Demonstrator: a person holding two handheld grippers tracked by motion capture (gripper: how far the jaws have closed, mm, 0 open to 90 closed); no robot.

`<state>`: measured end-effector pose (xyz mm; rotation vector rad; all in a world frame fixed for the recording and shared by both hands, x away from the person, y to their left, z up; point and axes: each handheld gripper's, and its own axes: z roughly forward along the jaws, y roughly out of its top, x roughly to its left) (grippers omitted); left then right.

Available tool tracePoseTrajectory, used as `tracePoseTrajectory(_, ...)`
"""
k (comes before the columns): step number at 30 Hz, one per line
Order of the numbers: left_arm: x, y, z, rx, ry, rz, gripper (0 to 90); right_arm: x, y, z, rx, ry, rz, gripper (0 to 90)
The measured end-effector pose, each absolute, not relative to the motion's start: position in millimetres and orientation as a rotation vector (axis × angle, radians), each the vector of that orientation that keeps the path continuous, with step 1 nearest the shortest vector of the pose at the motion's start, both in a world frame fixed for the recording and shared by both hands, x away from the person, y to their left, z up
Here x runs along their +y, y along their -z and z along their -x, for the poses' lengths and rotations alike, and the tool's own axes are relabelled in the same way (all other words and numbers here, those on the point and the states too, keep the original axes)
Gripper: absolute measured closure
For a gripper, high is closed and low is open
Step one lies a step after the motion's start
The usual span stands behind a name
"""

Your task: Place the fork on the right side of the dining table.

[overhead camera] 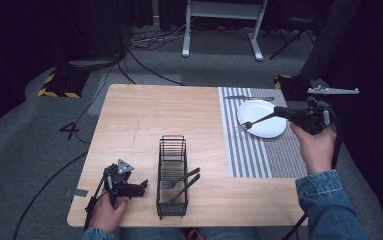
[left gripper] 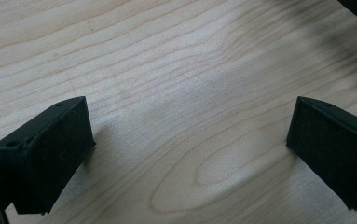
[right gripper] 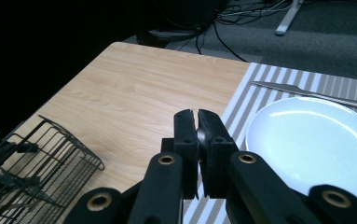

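Note:
My right gripper (overhead camera: 280, 113) hangs over the right side of the table, shut on the handle of a silver fork (overhead camera: 251, 122). The fork's tines reach out over the left rim of a white plate (overhead camera: 269, 127) on a striped placemat (overhead camera: 249, 155). In the right gripper view the gripper (right gripper: 197, 122) has its jaws pressed together, with a sliver of the fork's metal (right gripper: 201, 136) between them, and the plate (right gripper: 316, 140) lies just to the right. My left gripper (overhead camera: 144, 186) rests low at the table's front left, open. Its pads (left gripper: 45, 149) stand wide apart over bare wood (left gripper: 167, 70).
A black wire basket (overhead camera: 172, 138) stands at the front middle of the table with two forks (overhead camera: 181, 182) lying in it; its corner (right gripper: 41, 163) shows in the right gripper view. A knife (overhead camera: 249, 98) lies on the placemat beyond the plate. Cables run across the floor behind the table.

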<state>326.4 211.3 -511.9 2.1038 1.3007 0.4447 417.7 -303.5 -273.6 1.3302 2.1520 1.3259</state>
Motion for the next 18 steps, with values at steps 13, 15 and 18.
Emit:
tracePoseTrajectory(13, 211, 512, -326, 1.3, -0.445, -2.104, 0.4, -316, 302, -433, 2.155, -1.268, -1.43, 86.3)
tracePoseTrajectory(15, 211, 512, -326, 1.301, -0.443, -2.103, 0.4, -317, 306, -435, 2.159, -1.255, -1.438, 86.3)
tracePoseTrajectory(18, 211, 512, -326, 1.301, -0.444, -2.103, 0.4, -317, 313, -438, 2.165, -1.229, -1.453, 86.3)
